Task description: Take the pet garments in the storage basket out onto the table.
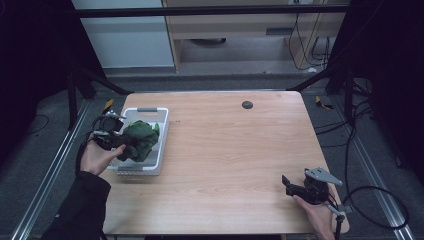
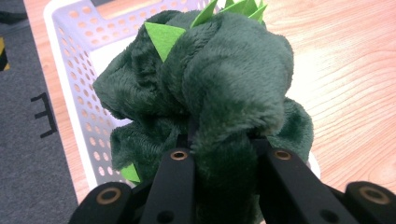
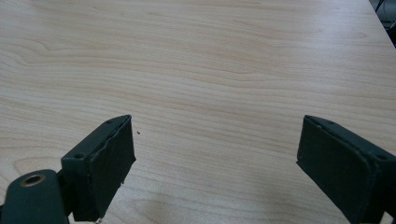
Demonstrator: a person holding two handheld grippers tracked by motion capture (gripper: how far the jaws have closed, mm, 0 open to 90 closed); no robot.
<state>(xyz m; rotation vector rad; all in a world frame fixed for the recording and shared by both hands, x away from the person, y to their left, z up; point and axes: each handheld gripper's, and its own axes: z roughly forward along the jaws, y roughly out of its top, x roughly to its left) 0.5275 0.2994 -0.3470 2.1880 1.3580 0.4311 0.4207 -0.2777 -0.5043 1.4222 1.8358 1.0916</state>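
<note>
A: High view: where's the left gripper (image 1: 116,134) sitting?
B: Far-left of table (image 1: 230,150), jaws clamping the dark green plush toy (image 2: 210,88) over the white perforated basket (image 1: 161,131)
A: Right gripper (image 3: 215,154)?
B: Hovering near-right over bare wood, jaws spread wide and gripping nothing

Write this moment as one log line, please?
left gripper: shut on dark green plush toy over white perforated plastic basket | right gripper: open, above bare wooden table
</note>
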